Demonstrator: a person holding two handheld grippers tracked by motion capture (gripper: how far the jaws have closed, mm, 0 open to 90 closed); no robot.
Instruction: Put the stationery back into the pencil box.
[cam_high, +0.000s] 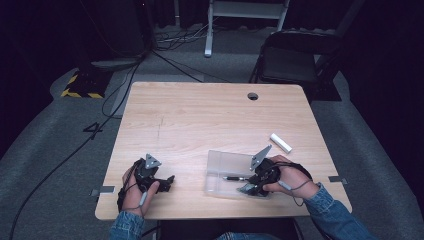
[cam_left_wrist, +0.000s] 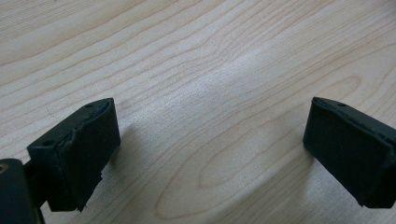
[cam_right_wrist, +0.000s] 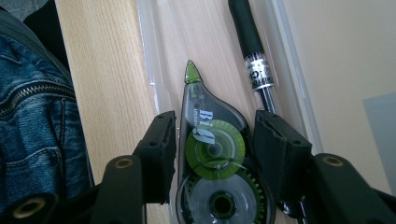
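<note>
A clear plastic tray lies near the table's front edge, right of centre. In it are a green and clear correction tape dispenser and a black pen beside it; the pen points left. My right gripper reaches into the tray, and in the right gripper view its jaws flank the dispenser, which rests on the tray floor, the pads right at its sides without clearly squeezing it. My left gripper rests at the front left, its jaws wide apart over bare wood.
A white cylinder lies on the table behind and to the right of the tray. The wooden table has a cable hole near its far edge. A dark chair stands beyond the far right corner, with cables on the floor.
</note>
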